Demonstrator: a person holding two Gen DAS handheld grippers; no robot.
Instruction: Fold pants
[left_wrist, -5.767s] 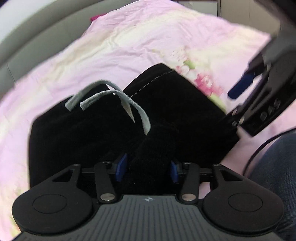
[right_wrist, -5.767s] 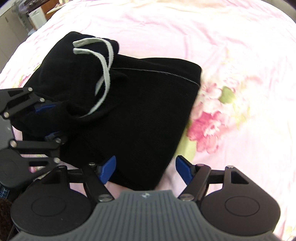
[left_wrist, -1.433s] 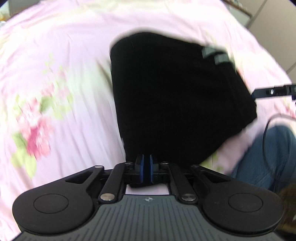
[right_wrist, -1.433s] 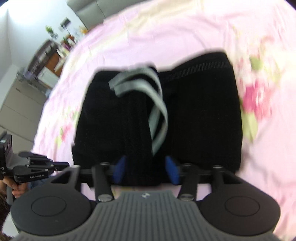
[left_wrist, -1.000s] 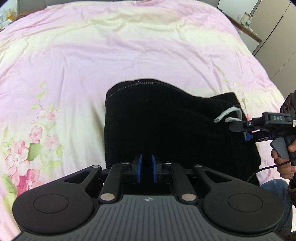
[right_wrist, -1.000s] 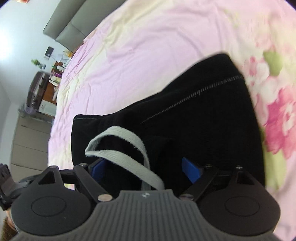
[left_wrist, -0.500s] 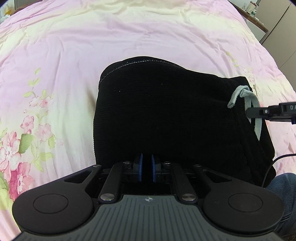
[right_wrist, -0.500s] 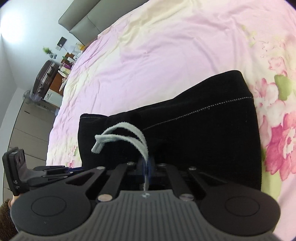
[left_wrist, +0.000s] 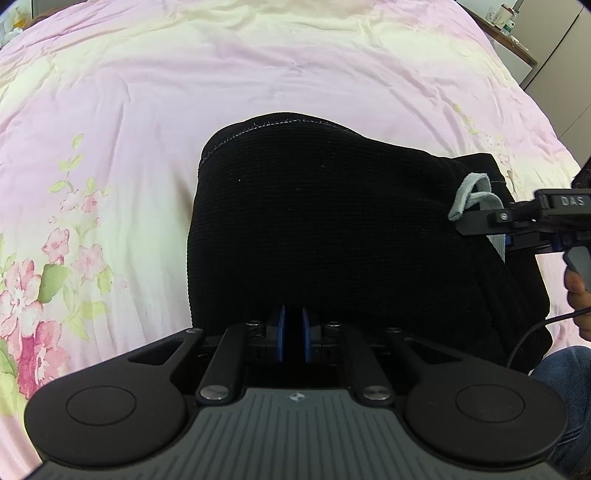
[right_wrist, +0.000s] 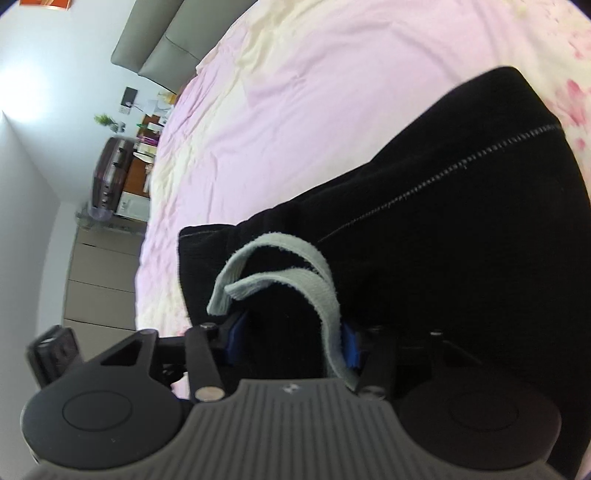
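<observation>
The black pants (left_wrist: 332, 236) lie folded into a thick bundle on the bed (left_wrist: 258, 66), whose pink cover carries a flower print (left_wrist: 33, 295) left of the pants. At the near edge of the pants, the left tool (left_wrist: 291, 339) has its blue pads (left_wrist: 280, 338) drawn almost together with only a thin slit between them, and dark cloth sits in that slit, so it looks clamped on the pants' edge. Right of that, at the pants' right end, a pale grey drawstring (left_wrist: 476, 195) loops up off the waistband, and the right tool (left_wrist: 508, 240) reaches in just beside it. In the right wrist view, the right tool (right_wrist: 291, 341) has its pads (right_wrist: 349, 347) set apart around a fold of the pants (right_wrist: 443, 258), with the drawstring (right_wrist: 291, 280) draped across the right pad; the cloth fills the gap.
</observation>
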